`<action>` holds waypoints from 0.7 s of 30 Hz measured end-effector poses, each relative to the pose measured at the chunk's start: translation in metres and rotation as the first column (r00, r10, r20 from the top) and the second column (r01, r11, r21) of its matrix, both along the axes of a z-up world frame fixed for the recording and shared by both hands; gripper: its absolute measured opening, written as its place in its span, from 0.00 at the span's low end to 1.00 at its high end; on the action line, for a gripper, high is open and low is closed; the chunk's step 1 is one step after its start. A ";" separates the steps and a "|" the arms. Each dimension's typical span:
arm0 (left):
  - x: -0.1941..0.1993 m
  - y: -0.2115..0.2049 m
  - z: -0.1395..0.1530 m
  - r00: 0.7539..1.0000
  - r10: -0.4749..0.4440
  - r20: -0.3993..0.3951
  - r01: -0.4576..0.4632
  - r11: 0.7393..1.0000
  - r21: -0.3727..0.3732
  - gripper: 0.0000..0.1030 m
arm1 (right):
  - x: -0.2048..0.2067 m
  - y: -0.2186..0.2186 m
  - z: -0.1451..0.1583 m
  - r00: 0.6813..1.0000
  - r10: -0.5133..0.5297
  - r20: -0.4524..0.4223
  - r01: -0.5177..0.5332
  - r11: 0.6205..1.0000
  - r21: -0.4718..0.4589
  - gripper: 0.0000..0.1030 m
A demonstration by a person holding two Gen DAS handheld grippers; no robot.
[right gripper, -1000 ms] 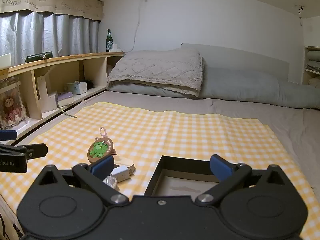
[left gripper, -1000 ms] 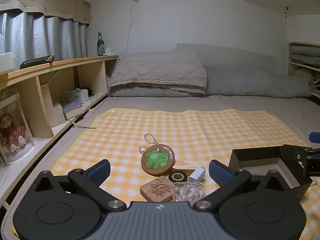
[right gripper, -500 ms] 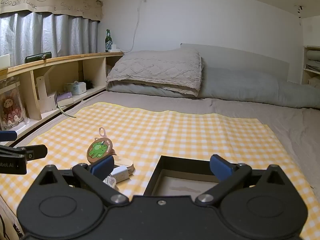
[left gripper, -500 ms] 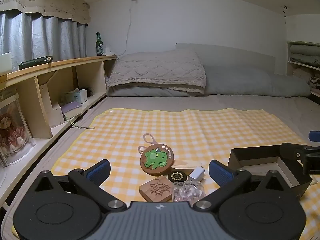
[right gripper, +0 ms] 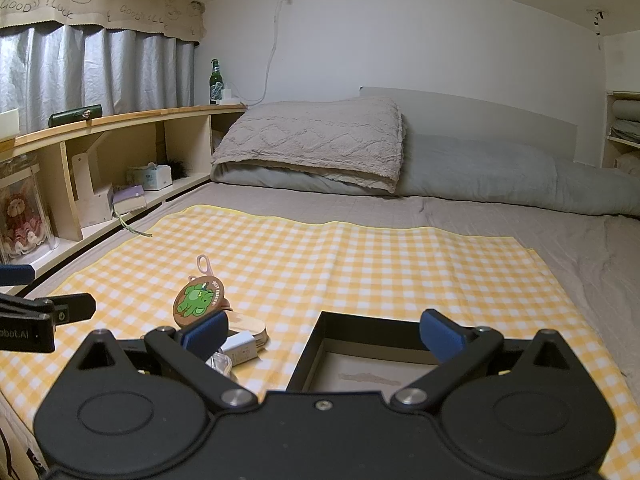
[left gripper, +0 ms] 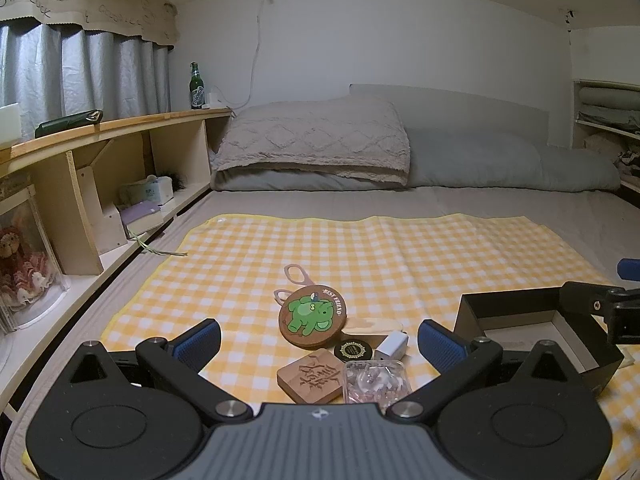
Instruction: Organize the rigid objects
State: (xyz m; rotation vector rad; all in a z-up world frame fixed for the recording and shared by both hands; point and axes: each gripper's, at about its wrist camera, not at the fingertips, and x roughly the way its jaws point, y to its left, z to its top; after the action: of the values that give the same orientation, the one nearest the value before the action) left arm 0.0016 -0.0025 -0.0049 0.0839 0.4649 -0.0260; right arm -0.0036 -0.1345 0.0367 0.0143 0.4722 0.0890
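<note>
A pile of small objects lies on the yellow checked cloth (left gripper: 360,248): a round coaster with a green animal (left gripper: 313,317), pink scissors (left gripper: 295,277) under it, a carved wooden block (left gripper: 311,376), a black round badge (left gripper: 353,349), a white charger (left gripper: 393,345) and a clear plastic case (left gripper: 376,380). My left gripper (left gripper: 319,342) is open and empty, just short of the pile. A black open box (right gripper: 360,356) sits to the right. My right gripper (right gripper: 324,334) is open and empty over the box's near side.
A wooden shelf (left gripper: 108,128) runs along the left with a tissue box (left gripper: 148,192), a book and a green bottle (left gripper: 196,86). Pillows (left gripper: 312,148) and a grey duvet (left gripper: 508,160) lie at the far end of the bed.
Both views shifted only slightly; the left gripper drifted a little relative to the pile. Both grippers stay open and empty.
</note>
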 end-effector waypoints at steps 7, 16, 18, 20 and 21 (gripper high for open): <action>0.000 0.000 0.000 1.000 0.001 -0.001 -0.001 1.000 0.000 1.00 | -0.001 -0.001 0.000 1.000 0.001 0.001 -0.001 1.000 0.000 1.00; 0.000 -0.001 -0.001 1.000 0.001 -0.003 -0.001 1.000 -0.001 1.00 | -0.001 -0.001 0.000 1.000 -0.004 0.000 0.004 1.000 0.003 1.00; 0.000 -0.001 -0.001 1.000 0.002 -0.003 -0.002 1.000 -0.002 1.00 | -0.001 -0.001 0.000 1.000 -0.004 0.001 0.004 1.000 0.003 1.00; 0.000 -0.001 -0.001 1.000 0.002 -0.003 -0.002 1.000 -0.002 1.00 | -0.002 -0.001 0.000 1.000 -0.004 0.001 0.004 1.000 0.002 1.00; 0.000 -0.002 -0.002 1.000 0.001 -0.003 -0.001 1.000 -0.002 1.00 | -0.003 -0.001 0.000 1.000 -0.004 0.001 0.004 1.000 0.002 1.00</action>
State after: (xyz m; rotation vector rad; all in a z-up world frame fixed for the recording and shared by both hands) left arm 0.0019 -0.0042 -0.0067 0.0817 0.4680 -0.0253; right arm -0.0064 -0.1356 0.0366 0.0168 0.4711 0.0853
